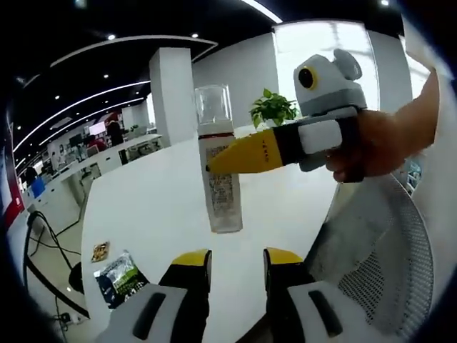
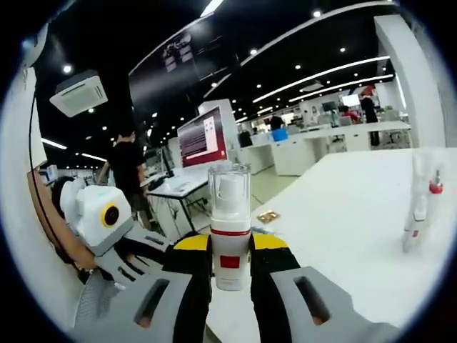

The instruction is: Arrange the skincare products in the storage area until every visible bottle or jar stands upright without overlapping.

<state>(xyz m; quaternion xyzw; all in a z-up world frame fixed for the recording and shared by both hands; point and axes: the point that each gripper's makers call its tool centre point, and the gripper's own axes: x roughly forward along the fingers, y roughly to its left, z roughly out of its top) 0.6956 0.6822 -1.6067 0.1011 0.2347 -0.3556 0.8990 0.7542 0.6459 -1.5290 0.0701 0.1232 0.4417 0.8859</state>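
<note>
The white bench [image 1: 157, 207] spread wide under both views, with a mesh chair back [image 1: 385, 264] rising at its near edge in the left gripper view. On the bench stood the clear-capped bottle [image 1: 218, 161], upright, its red band below the cap and a printed label down its side. In the left gripper view the right tool [image 1: 214, 166] reached in from the right, held by a person's hand [image 1: 375, 143], and its yellow jaws pressed against the bottle at label height. The right gripper view showed the same grip from behind: the bottle [image 2: 230, 225] sat squarely between the right tool's [image 2: 230, 250] two yellow-tipped jaws, which had closed onto its lower body on both sides. The left tool [image 1: 235, 261] hung back from the bottle, near it but apart, its jaws parted with bare bench in the gap and nothing held; it appeared at the left of the right gripper view [image 2: 136, 261]. Farther off to the right stood a slim tube with a red collar [image 2: 421, 207], upright and well apart from the bottle. A snack packet [image 1: 118, 275] and a small sachet [image 1: 100, 250] lay flat near the bench's left edge.
</note>
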